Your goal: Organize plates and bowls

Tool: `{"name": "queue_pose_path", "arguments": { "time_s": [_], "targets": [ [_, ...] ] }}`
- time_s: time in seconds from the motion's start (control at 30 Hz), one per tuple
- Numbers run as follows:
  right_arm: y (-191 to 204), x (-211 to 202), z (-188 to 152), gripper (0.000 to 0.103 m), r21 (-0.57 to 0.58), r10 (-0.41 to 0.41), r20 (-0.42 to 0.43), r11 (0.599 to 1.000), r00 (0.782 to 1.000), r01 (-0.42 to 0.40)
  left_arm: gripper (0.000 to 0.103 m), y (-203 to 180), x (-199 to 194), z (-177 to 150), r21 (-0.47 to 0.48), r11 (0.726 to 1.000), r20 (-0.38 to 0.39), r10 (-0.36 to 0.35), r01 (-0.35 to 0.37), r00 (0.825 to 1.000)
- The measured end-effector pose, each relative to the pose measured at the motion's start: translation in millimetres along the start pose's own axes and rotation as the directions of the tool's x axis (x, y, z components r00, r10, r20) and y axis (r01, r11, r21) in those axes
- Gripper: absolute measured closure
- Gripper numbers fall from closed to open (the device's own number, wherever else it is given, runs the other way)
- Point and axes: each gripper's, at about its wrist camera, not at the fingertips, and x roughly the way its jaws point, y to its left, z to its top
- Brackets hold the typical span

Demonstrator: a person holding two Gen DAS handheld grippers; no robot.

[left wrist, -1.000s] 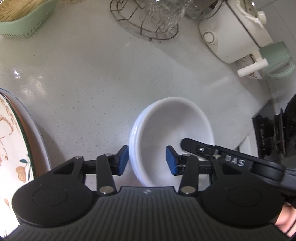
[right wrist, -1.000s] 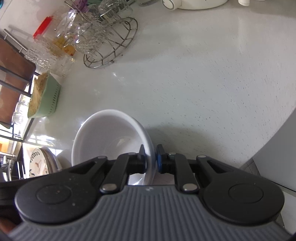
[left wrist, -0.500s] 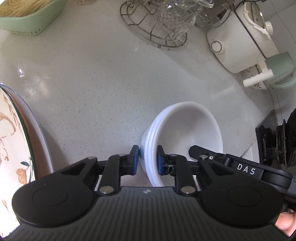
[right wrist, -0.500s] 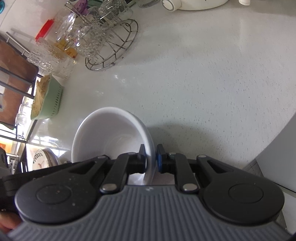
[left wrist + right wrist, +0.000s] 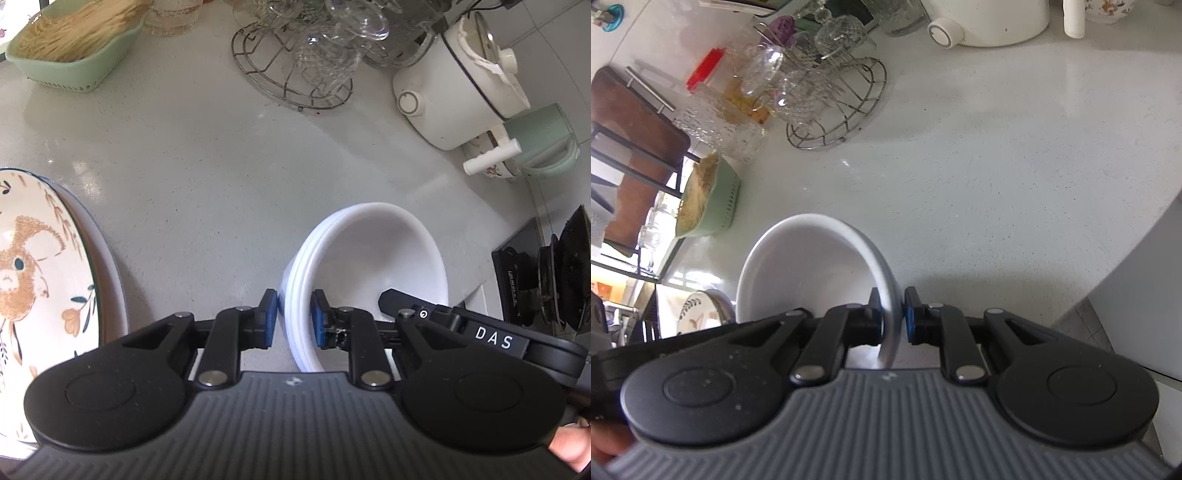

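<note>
Now I am pinching the stack of white bowls (image 5: 369,266) from both sides: my left gripper (image 5: 293,319) is squeezing the layered rims on one edge, and my right gripper (image 5: 891,319) is clamping the opposite rim. The stack is sitting between my hands over the pale table (image 5: 207,177), near the rabbit-patterned plate (image 5: 37,266). I judge this the carrying step; next I am needing a level, matched lift so nothing tilts or slips

Glossy white ceramic bowls (image 5: 369,258); speckled, smooth countertop (image 5: 207,177).
</note>
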Motion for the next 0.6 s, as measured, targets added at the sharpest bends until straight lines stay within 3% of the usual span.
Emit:
{"name": "queue_pose_path", "arguments": {
  "time_s": [0.6],
  "targets": [
    [36.4,-41.9,-9.3,0.086,-0.013,0.014,0.028,1.0,0.999,-0.014,0.079,-9.8,-61.2,-3.8,0.047,0.999,0.061,0.021,-0.024,0.998]
  ]
}}
